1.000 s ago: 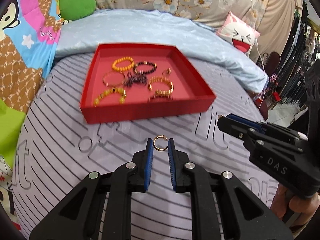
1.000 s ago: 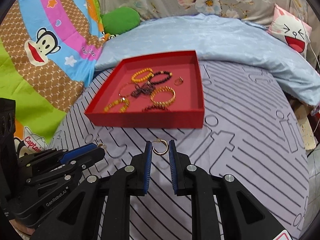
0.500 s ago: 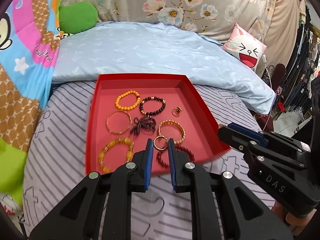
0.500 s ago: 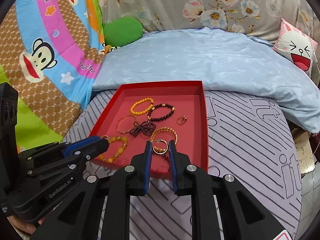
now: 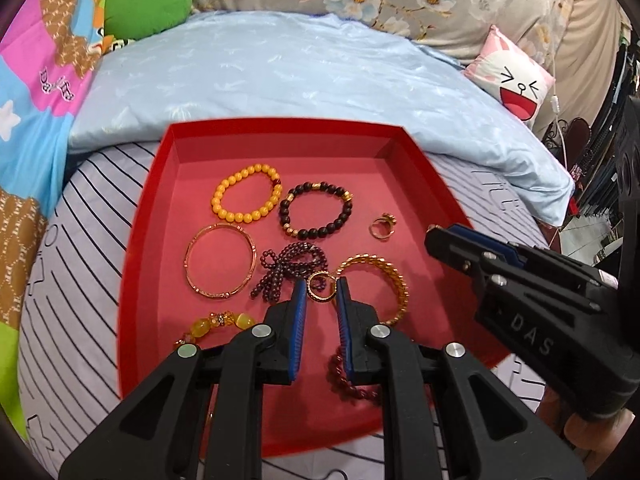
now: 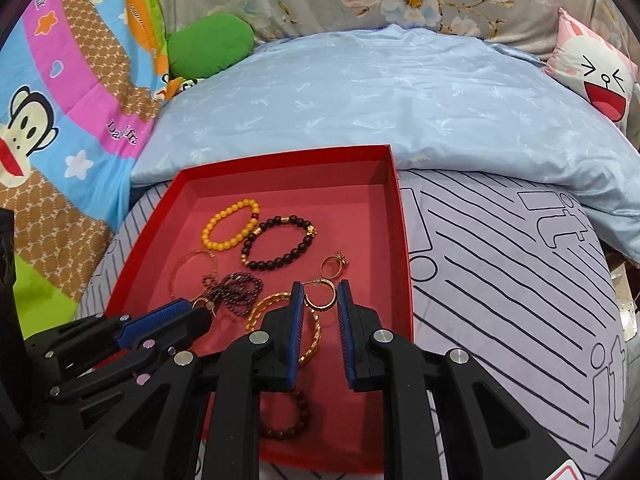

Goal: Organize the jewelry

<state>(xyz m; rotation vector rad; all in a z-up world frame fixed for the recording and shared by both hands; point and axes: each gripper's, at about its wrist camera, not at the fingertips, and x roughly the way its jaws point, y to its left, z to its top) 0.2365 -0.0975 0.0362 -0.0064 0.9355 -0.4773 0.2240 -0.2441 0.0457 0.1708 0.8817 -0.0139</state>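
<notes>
I see the bed under a pale lilac sheet (image 6: 500, 280) printed with thin dark stripes and outlined letters, with a smooth, glossy light blue quilt (image 5: 300, 80) bunched across its far side. On the sheet sits a shallow rectangular red tray (image 5: 136, 272), card-like with low upright walls and a matte floor. Inside it lie round pieces: a yellow bead bracelet (image 5: 246, 198) far left, a dark bead bracelet (image 5: 316, 211) beside it, a thin gold bangle (image 5: 220, 266) nearer, a tangled purple bead string (image 5: 288, 270) in the middle, a ribbed gold bracelet (image 5: 384, 280) to its right, and a small gold ring (image 5: 383, 226) far right.

My left gripper (image 5: 322, 290) is nearly closed, its ridged blue pads pinching a small gold hoop earring (image 5: 321, 292) above the tray's middle. My right gripper (image 6: 319, 294) is likewise almost closed on a second gold hoop earring (image 6: 320, 294), held over the tray's right part just near the small ring.

A second ago both grippers were over the striped sheet short of the tray; now both are above its floor, and the grips on the earrings have not changed.
</notes>
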